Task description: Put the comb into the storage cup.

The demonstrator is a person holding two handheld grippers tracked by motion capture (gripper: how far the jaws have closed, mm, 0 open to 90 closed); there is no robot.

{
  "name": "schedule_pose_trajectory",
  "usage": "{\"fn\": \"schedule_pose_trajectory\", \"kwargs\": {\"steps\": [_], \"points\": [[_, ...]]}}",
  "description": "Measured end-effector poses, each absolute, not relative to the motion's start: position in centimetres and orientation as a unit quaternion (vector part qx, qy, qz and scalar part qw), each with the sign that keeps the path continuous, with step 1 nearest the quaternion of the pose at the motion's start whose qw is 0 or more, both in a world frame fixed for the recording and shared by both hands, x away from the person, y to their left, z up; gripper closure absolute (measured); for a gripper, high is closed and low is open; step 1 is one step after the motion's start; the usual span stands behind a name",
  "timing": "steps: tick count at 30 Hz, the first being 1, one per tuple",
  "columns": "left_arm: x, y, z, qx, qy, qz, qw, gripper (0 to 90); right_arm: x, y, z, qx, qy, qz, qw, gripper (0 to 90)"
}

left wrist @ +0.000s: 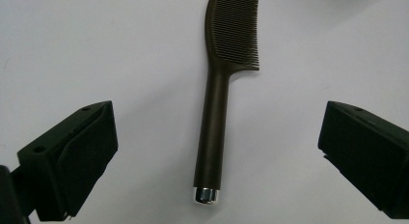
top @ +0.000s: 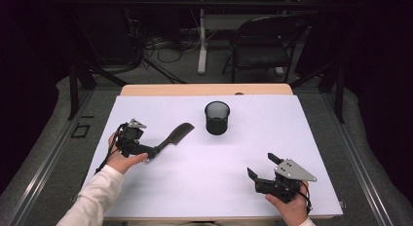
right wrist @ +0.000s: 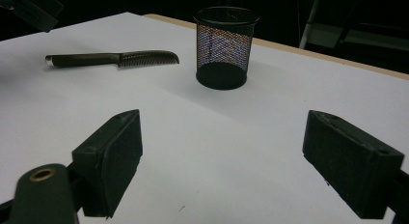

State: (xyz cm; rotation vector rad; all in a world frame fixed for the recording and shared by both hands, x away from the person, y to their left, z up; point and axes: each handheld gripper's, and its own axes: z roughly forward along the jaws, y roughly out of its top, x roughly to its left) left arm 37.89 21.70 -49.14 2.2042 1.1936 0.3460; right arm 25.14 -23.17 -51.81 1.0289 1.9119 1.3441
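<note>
A dark brown comb (top: 175, 135) lies flat on the white table cover, its teeth end toward the black mesh cup (top: 216, 117). My left gripper (top: 145, 147) hovers at the comb's handle end. In the left gripper view its jaws stand wide open (left wrist: 217, 118) on either side of the comb's handle (left wrist: 212, 132), whose silver cap is nearest, and neither pad touches it. My right gripper (top: 260, 164) rests near the front right of the table, open with nothing between its jaws (right wrist: 222, 120). It faces the mesh cup (right wrist: 224, 45) and the comb (right wrist: 113, 58).
The white cover (top: 292, 138) spans most of the wooden table, whose far edge (top: 204, 89) shows behind it. Beyond the table stand a black chair (top: 263, 46) and a desk leg with cables on the floor. A corner of the left gripper (right wrist: 34, 9) appears in the right gripper view.
</note>
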Motion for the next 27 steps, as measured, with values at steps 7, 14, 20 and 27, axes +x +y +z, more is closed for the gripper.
{"fn": "schedule_pose_trajectory", "kwargs": {"steps": [7, 14, 20, 27], "points": [[38.4, 21.9, -48.7, 0.833, 0.450, 0.126, 0.296, 0.2, 25.1, -23.2, -51.6, 0.391, 0.713, 0.504, 0.289, 8.2], [39.0, 22.0, -48.4, 0.837, 0.450, 0.124, 0.286, 0.3, 25.3, -23.1, -51.7, 0.396, 0.718, 0.500, 0.280, 3.4], [39.5, 22.0, -48.3, 0.842, 0.448, 0.121, 0.277, 0.2, 25.4, -22.9, -51.9, 0.391, 0.728, 0.489, 0.278, 0.0], [39.9, 22.1, -48.1, 0.844, 0.448, 0.116, 0.272, 0.3, 25.3, -23.0, -51.9, 0.390, 0.728, 0.490, 0.278, 0.0]]}}
